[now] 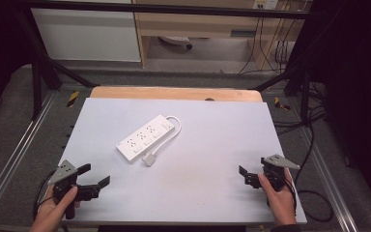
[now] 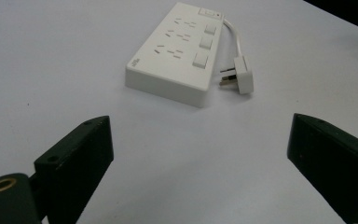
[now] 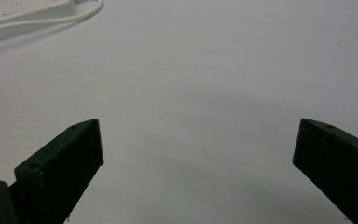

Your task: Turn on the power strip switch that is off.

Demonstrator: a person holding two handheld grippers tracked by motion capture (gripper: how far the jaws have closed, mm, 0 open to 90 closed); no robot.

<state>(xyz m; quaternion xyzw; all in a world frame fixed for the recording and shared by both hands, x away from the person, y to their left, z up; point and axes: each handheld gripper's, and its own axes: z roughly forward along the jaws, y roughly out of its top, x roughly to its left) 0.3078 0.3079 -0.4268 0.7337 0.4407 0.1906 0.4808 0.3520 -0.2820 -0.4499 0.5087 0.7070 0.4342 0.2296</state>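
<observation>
At the near left corner of the desk (image 1: 125, 111), the left claw (image 1: 95, 175) hovers over bare surface, released, its jaws spread wide and holding nothing. At the near right edge, the right claw (image 1: 247, 176) is likewise released, jaws well apart and empty, pointing leftward across the desk. Farther off, near the middle of the desk and well apart from both claws, lies a white power strip (image 1: 146, 137), set diagonally with its sockets facing up. Its white cord (image 1: 176, 126) loops from the far end round the right side, and the plug (image 1: 149, 159) rests flat on the desk just beside the strip's near end.
</observation>
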